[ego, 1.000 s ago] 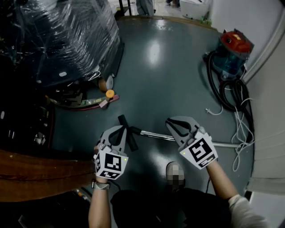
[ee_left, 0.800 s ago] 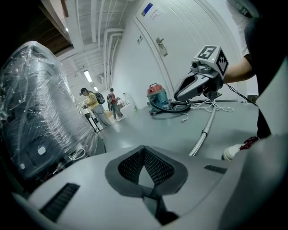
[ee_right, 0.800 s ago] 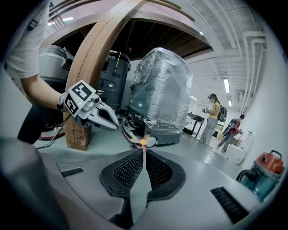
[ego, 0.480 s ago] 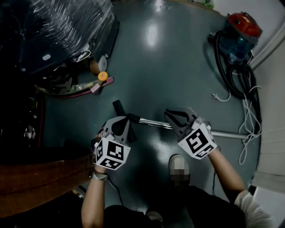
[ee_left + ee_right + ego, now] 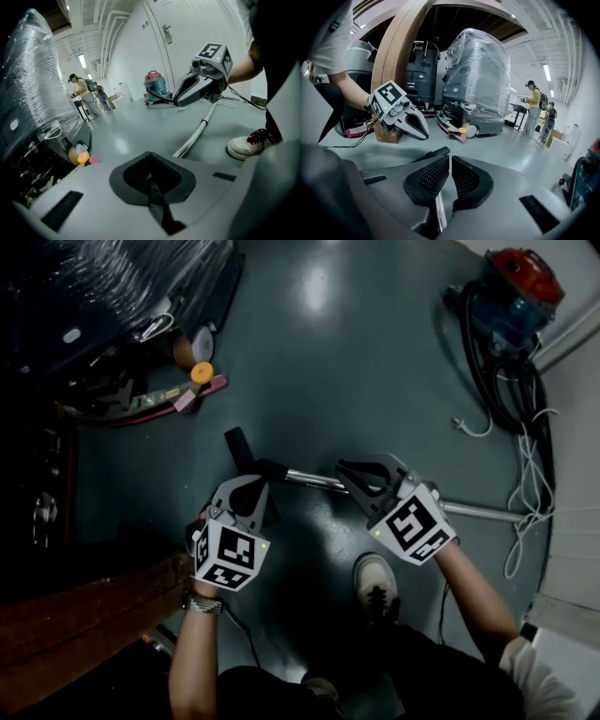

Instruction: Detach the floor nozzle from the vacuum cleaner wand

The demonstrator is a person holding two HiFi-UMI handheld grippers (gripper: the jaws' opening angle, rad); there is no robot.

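The left claw (image 5: 255, 486) is closed, pads pressed together with nothing seen between them. It hangs at lower left of centre in the head view, over the black nozzle (image 5: 238, 447), which lies slanting up-left on the grey floor (image 5: 356, 362). Whether they touch I cannot tell.

The right claw (image 5: 349, 472), just right of centre, is all but closed and holds nothing. Through the thin slit between its pads, its own view shows the chrome wand (image 5: 312, 480) beneath. The wand runs from the nozzle rightward under this claw toward the right edge.

A white shoe (image 5: 375, 582) stands below the wand. The vacuum (image 5: 514, 294) and its black hose (image 5: 487, 381) sit at upper right.
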